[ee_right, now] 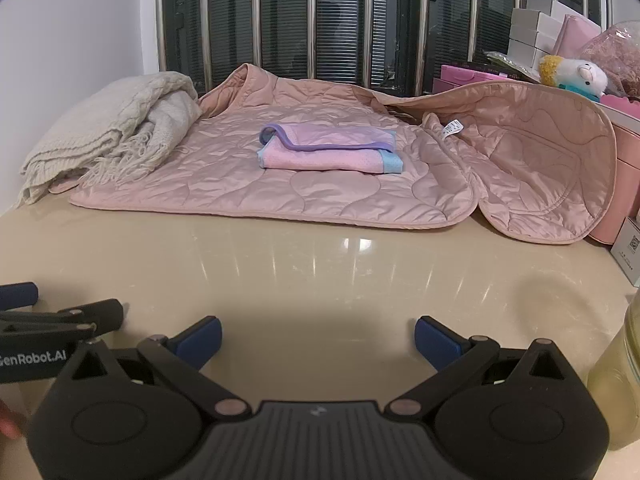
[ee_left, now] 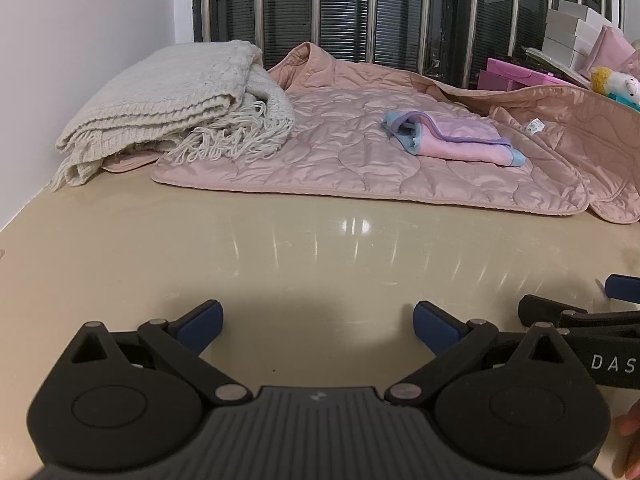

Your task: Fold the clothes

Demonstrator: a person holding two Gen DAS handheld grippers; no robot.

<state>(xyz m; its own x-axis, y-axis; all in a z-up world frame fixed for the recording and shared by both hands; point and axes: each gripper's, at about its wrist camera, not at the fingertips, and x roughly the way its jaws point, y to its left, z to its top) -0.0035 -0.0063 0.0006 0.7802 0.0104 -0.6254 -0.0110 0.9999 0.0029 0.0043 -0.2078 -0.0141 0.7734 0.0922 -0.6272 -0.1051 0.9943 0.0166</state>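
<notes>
The left gripper point(ee_left: 318, 320) and right gripper point(ee_right: 318, 336) are hovering side by side over the bare table point(ee_right: 320, 276), jaws spread wide and holding nothing. Beyond them the pink jacket point(ee_right: 320, 192) is lying spread out — a folded towel point(ee_right: 328, 152) sitting on top, a knit blanket point(ee_left: 160, 100) touching its left edge. Folding now risks dragging the towel along or snagging the blanket's fringe. Gripper casings are reading "GenRobot.AI" and "DAS"; the jacket's tag point(ee_right: 451, 127) is illegible.
</notes>
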